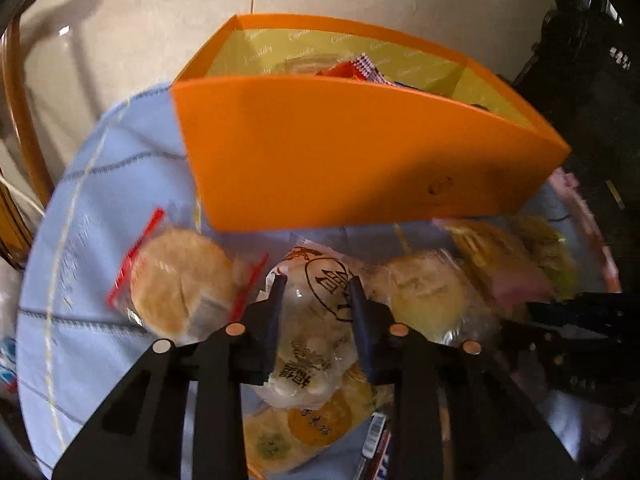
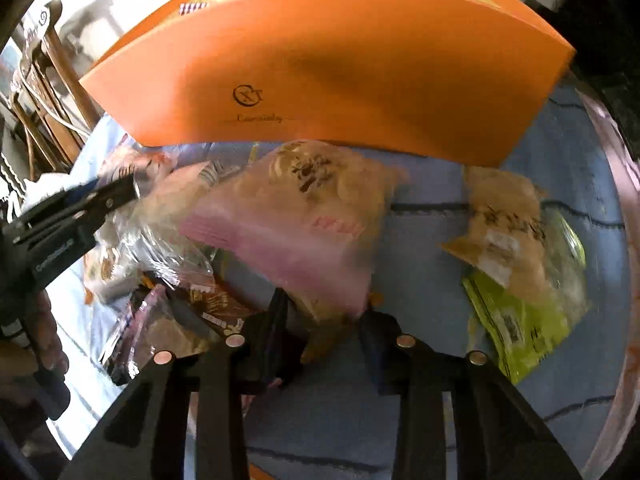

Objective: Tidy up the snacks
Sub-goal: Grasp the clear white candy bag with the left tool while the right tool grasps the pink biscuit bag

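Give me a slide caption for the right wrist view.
Right tool shut on a pink-banded snack packet before the orange box.

orange box (image 1: pixel 360 152) (yellow inside), blue checked tablecloth (image 1: pixel 100 200).

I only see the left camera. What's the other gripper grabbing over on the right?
Observer: The right gripper is shut on the near corner of a pink packet.
Operator: Is anything next to it?
Observer: A green packet lies on the cloth to its right, not touching.
Operator: What's written on the box?
Observer: A round logo with a line of script beneath, too blurred to read.
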The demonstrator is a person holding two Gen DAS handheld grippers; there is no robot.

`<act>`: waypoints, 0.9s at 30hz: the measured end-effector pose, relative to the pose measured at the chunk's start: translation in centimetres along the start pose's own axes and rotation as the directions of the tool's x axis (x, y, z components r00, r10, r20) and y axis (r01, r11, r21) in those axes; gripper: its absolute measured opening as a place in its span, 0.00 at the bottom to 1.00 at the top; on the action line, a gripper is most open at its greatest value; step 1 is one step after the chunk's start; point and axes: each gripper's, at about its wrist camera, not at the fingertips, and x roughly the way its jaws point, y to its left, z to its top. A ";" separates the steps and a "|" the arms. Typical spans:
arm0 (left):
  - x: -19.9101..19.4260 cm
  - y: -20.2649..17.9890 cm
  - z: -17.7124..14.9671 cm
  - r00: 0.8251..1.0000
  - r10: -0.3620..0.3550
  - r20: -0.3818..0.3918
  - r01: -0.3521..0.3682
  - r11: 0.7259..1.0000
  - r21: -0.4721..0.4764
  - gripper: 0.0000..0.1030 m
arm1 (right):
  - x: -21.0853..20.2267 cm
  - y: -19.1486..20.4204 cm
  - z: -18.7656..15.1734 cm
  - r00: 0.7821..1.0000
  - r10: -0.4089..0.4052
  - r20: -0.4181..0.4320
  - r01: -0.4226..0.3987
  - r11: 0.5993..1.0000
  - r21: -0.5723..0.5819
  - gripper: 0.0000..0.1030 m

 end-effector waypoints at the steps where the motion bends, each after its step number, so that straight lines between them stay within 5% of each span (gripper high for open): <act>1: -0.3 0.1 -0.4 1.000 -0.016 0.000 0.016 1.000 -0.005 0.27 | -0.5 -0.4 -0.2 1.000 0.002 0.014 -0.002 1.000 0.011 0.32; 7: -2.8 -0.1 -2.1 0.998 -0.054 0.021 0.053 0.998 0.014 0.25 | -1.7 -0.6 -0.8 0.999 0.040 0.016 -0.041 0.998 0.046 0.29; 8: -3.1 -0.1 -2.4 0.999 -0.048 0.017 0.048 0.999 0.016 0.25 | -2.0 -0.7 -1.3 0.999 0.045 0.021 -0.046 0.998 0.052 0.35; 12: -3.1 0.2 -2.6 1.000 -0.028 0.008 0.028 1.000 0.008 0.25 | -4.4 -0.4 -0.5 0.991 -0.029 0.129 0.023 0.998 0.053 0.86; 14: -3.0 0.4 -2.6 1.000 -0.013 0.005 0.013 1.000 0.001 0.25 | -4.6 -0.9 0.2 0.990 -0.025 0.138 0.017 0.998 0.062 0.88; 19: -2.4 0.8 -2.5 1.000 0.020 0.000 -0.020 1.000 -0.015 0.25 | -0.1 0.0 4.2 0.995 -0.095 0.027 0.093 0.993 0.072 0.87; 20: -2.3 0.9 -2.5 1.000 0.025 -0.003 -0.025 0.999 -0.026 0.25 | 0.7 0.2 4.4 0.997 -0.079 0.010 0.078 0.994 0.076 0.81; 21: -2.3 0.9 -2.5 1.000 0.027 -0.005 -0.027 0.999 -0.028 0.25 | 1.7 0.4 4.6 0.998 -0.061 -0.013 0.061 0.995 0.081 0.62; 23: -2.5 0.9 -2.6 1.000 0.027 -0.001 -0.027 0.999 -0.021 0.25 | 2.0 0.2 4.7 0.999 -0.032 -0.015 0.034 0.994 0.101 0.48; 27: -3.6 0.9 -2.7 1.000 0.008 0.030 -0.007 1.000 -0.019 0.22 | -1.2 0.0 3.8 0.998 0.003 0.068 -0.009 0.996 0.090 0.39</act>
